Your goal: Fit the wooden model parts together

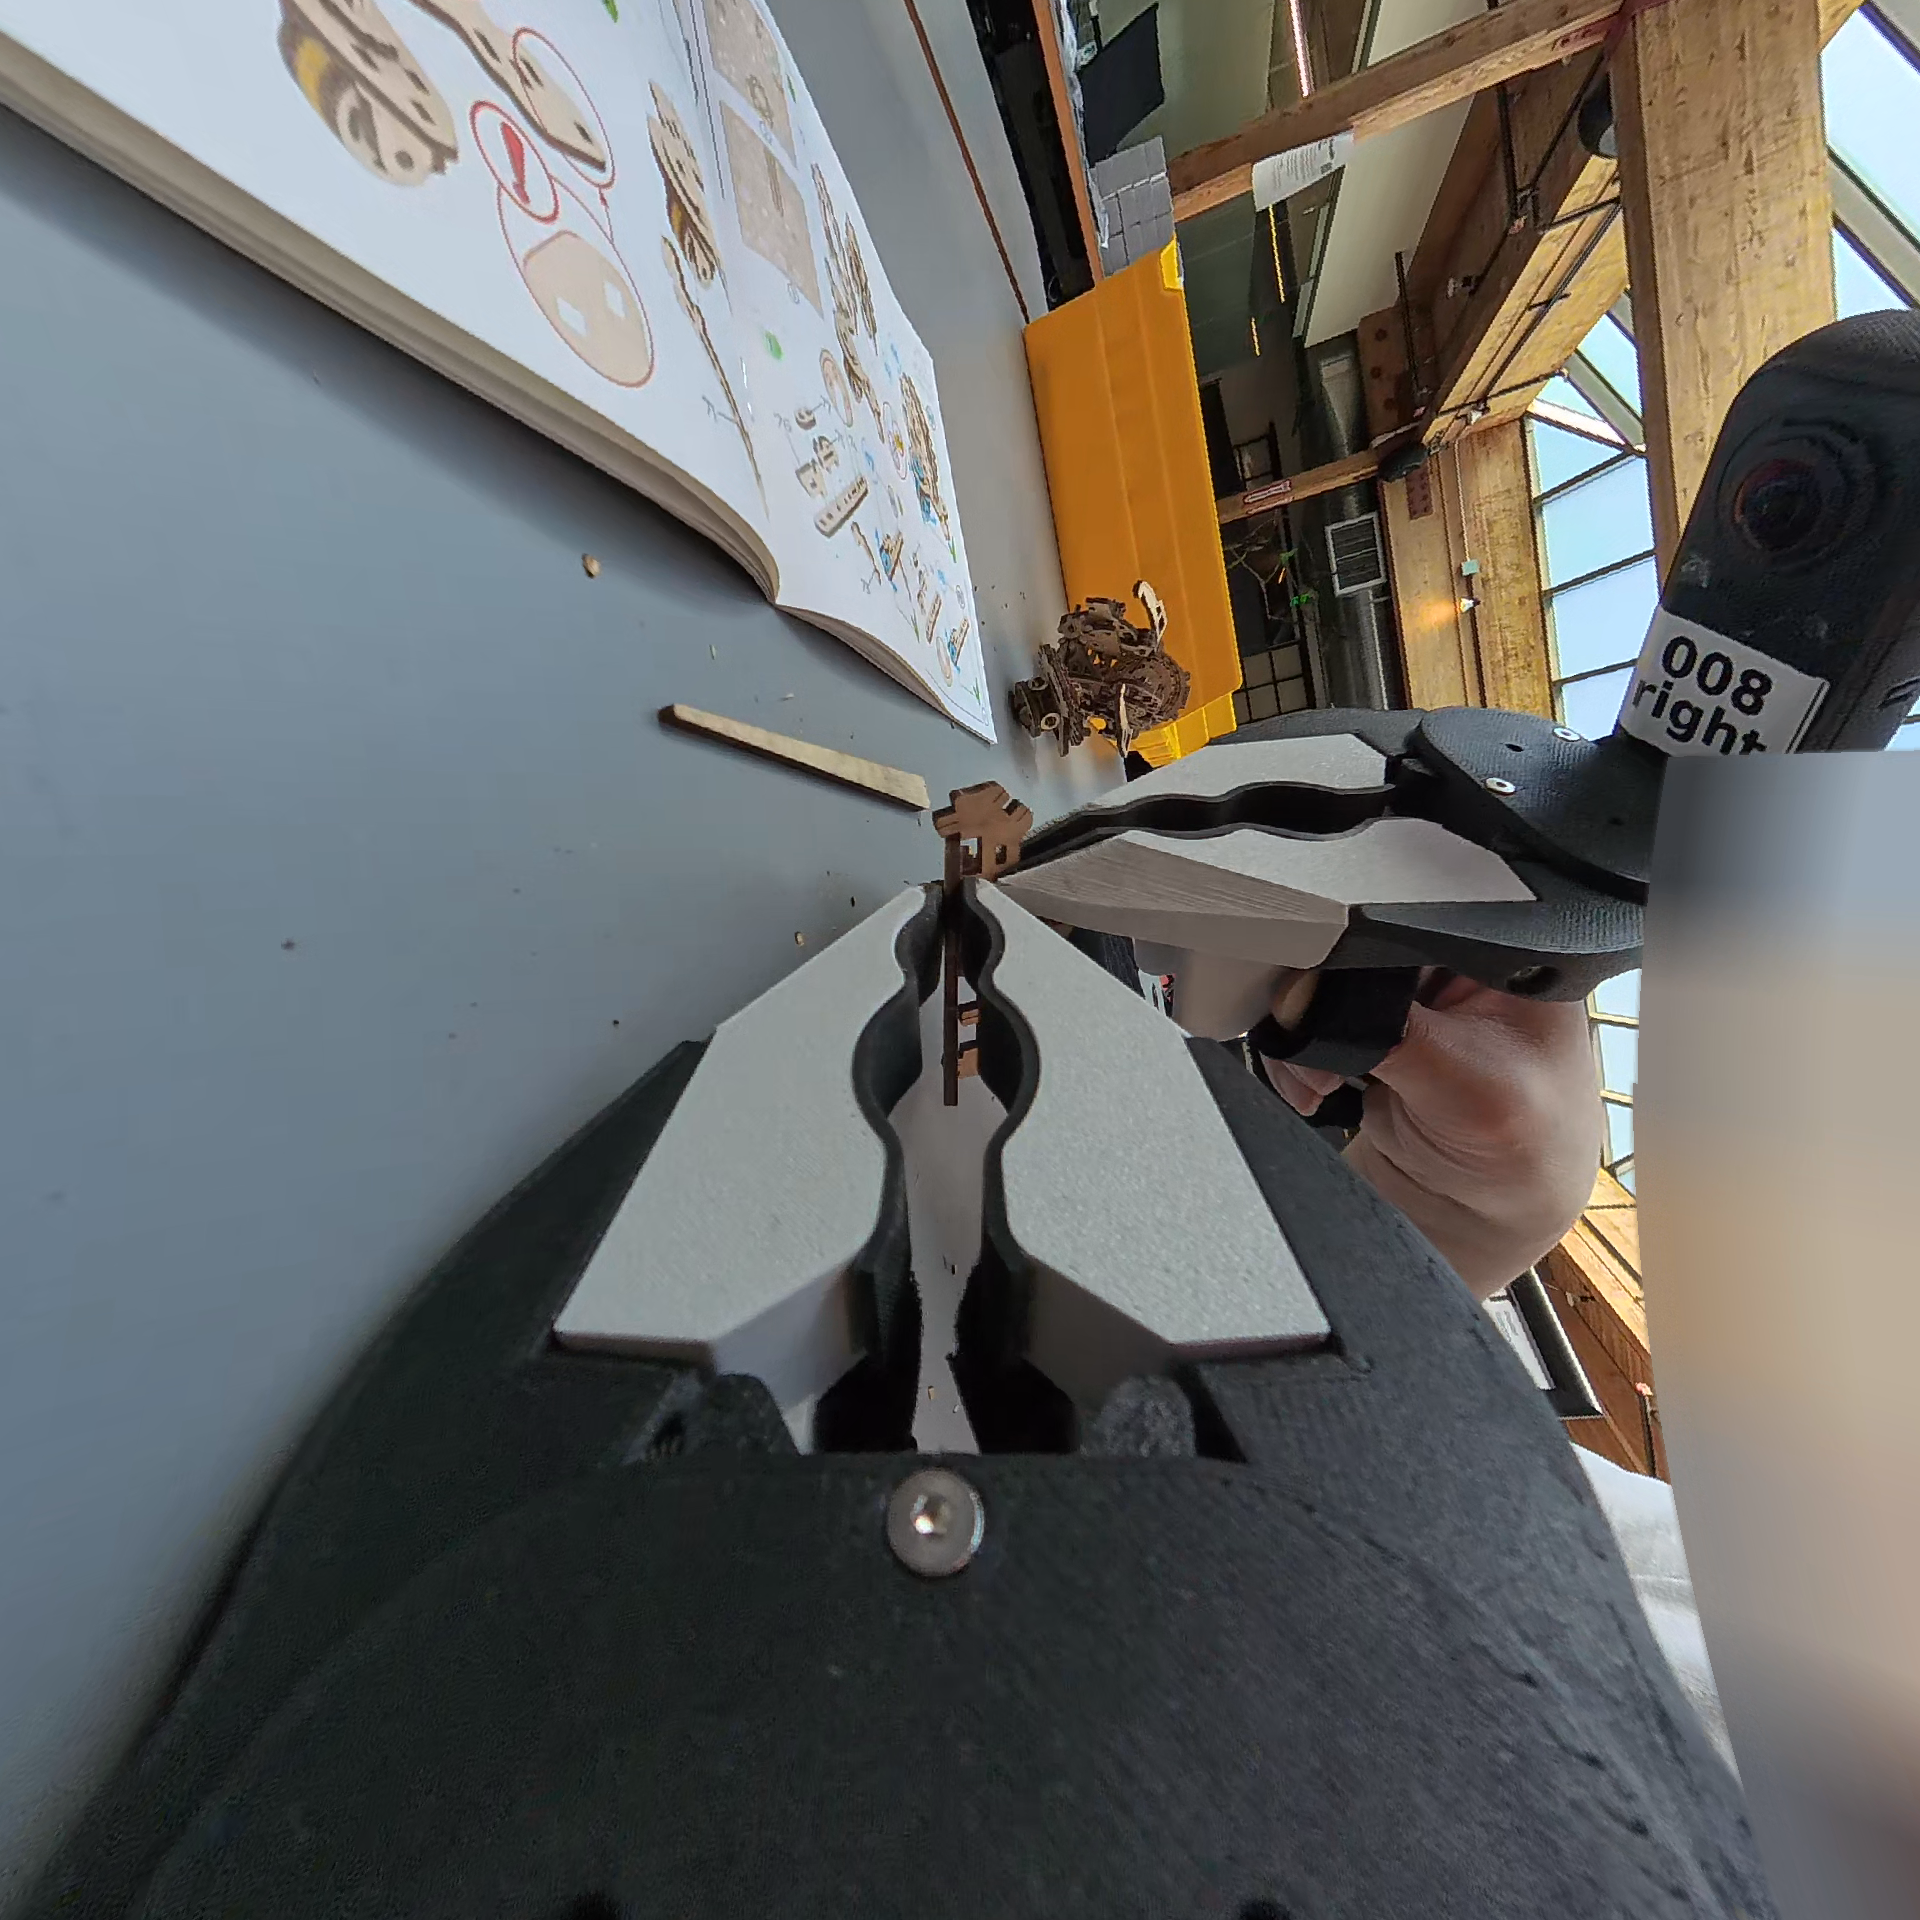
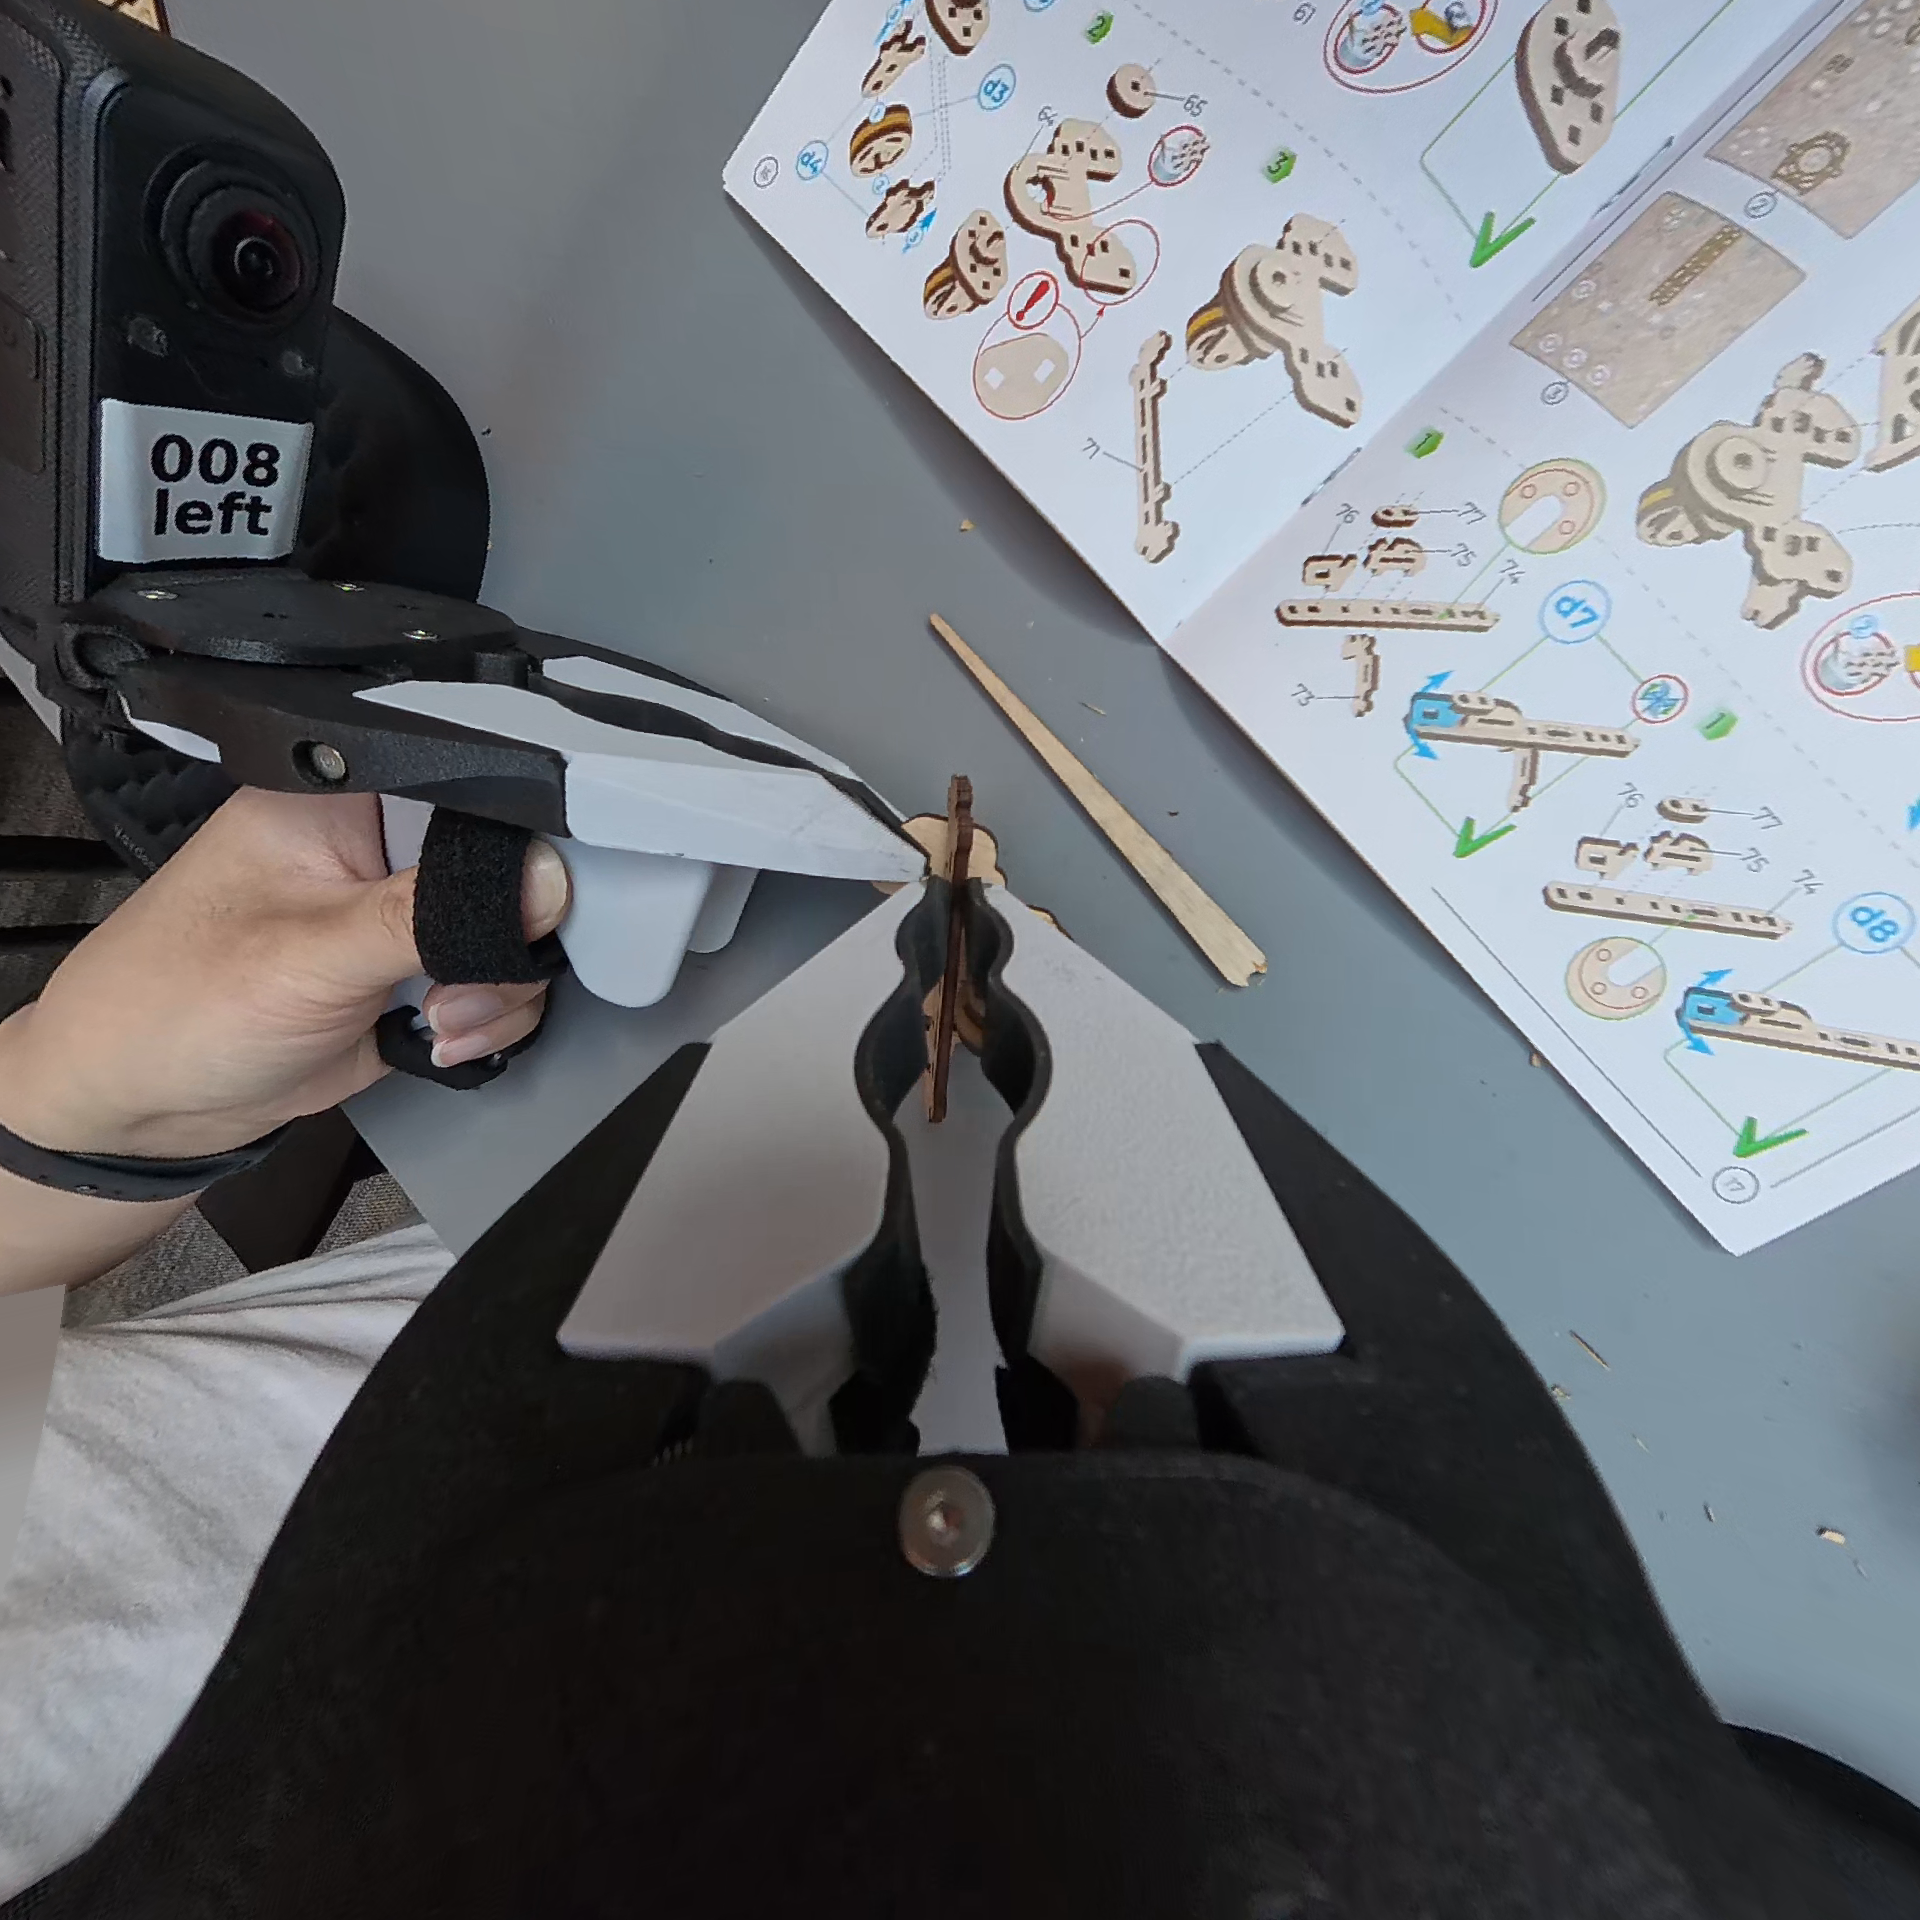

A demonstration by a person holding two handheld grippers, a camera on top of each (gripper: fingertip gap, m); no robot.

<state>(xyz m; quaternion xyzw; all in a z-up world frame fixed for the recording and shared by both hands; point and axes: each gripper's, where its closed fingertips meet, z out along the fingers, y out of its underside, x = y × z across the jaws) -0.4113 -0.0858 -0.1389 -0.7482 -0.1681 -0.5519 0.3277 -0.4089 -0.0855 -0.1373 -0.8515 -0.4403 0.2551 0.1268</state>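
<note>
Pinching thin wooden parts point(image 1: 953, 997), both claws point(image 1: 951, 904) point(image 2: 940, 904) meet tip to tip.

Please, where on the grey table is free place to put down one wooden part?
Bare table lies between the left tool, the booklet and the wooden stick. Another bare strip runs beside the booklet's edge. Where both tool tips meet on the wooden parts, it is crowded.

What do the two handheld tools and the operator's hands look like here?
Both tools, left tool and right tool, have black textured bodies, pale grey wedge fingers with wavy black pads, a camera and a white label. A black strap loops one finger; a dark wristband is worn.
</note>
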